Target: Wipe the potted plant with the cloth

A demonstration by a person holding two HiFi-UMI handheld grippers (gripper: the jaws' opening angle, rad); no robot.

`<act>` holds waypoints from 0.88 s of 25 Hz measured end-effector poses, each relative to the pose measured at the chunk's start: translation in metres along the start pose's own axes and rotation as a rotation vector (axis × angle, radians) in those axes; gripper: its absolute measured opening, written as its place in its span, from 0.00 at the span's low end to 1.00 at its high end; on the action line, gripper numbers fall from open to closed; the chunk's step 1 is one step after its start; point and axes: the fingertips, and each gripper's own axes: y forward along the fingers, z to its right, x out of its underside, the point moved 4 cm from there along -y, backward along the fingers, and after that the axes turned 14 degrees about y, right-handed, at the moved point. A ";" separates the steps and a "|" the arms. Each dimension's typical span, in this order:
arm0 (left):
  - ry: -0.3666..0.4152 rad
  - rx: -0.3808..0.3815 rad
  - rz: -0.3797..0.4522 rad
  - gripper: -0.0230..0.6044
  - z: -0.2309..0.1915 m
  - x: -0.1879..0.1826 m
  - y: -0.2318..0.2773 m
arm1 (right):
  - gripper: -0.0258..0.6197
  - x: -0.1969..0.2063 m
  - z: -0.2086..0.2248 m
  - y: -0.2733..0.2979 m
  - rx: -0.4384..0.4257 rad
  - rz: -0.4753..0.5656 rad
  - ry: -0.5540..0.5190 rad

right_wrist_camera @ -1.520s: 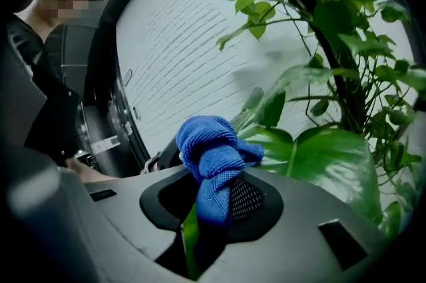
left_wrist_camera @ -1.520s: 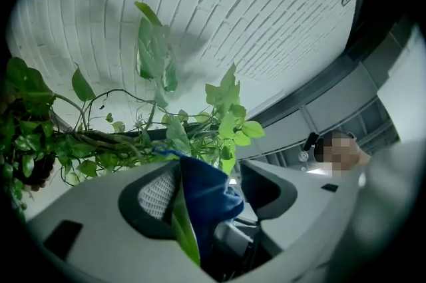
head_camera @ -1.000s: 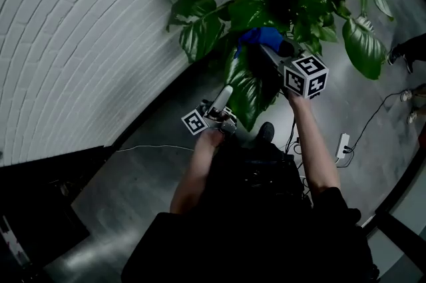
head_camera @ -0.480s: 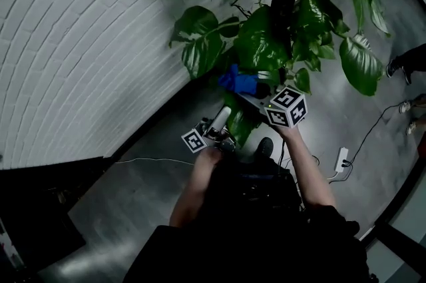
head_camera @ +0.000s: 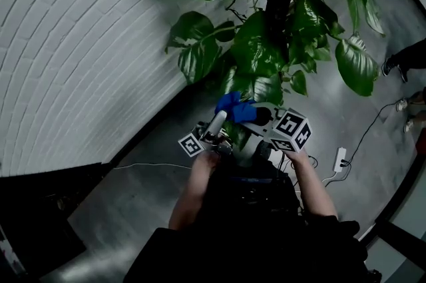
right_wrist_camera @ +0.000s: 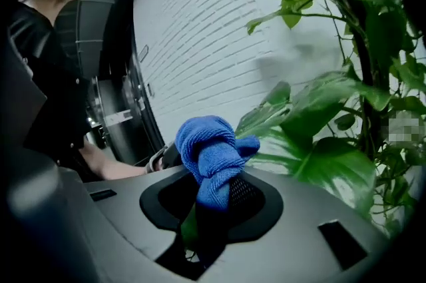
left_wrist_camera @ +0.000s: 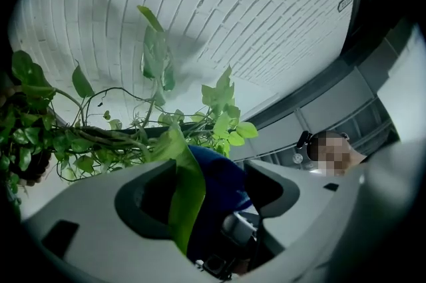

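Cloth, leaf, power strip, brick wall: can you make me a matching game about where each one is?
Things:
1 cloth
2 leaf
3 power strip
4 brick wall

Places:
A on the floor
B between the jaws of the left gripper
C next to the potted plant
D clamped in the right gripper

Pairs: 1-D, 2-B, 3-A, 4-C.

The left gripper's jaws have just been opening, with the leaf between them.

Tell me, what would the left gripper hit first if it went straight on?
The left gripper would probably meet the leaf between its jaws, which have just been opening; the cloth lies just behind, depth unclear.
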 end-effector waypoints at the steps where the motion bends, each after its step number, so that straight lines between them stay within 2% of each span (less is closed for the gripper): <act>1: -0.001 0.003 -0.001 0.53 0.001 0.000 0.000 | 0.23 -0.013 0.004 -0.007 0.022 0.051 0.007; 5: -0.011 0.016 0.003 0.54 0.002 -0.002 -0.002 | 0.23 -0.073 0.038 -0.031 0.187 0.281 0.013; 7: -0.016 0.020 0.003 0.53 0.002 -0.002 -0.003 | 0.23 -0.092 0.060 -0.031 0.263 0.341 0.023; 9: -0.022 0.024 0.002 0.54 0.003 -0.001 -0.005 | 0.23 -0.098 0.077 -0.022 0.292 0.349 0.045; 12: -0.038 0.031 0.006 0.54 0.004 -0.001 -0.007 | 0.23 -0.086 0.074 0.007 0.232 0.248 0.056; 16: -0.045 0.037 0.013 0.54 0.006 -0.008 -0.011 | 0.23 -0.048 0.035 0.029 0.118 0.115 0.025; 22: -0.070 0.028 0.016 0.57 0.001 -0.012 -0.013 | 0.23 -0.001 0.002 0.029 0.071 0.070 0.057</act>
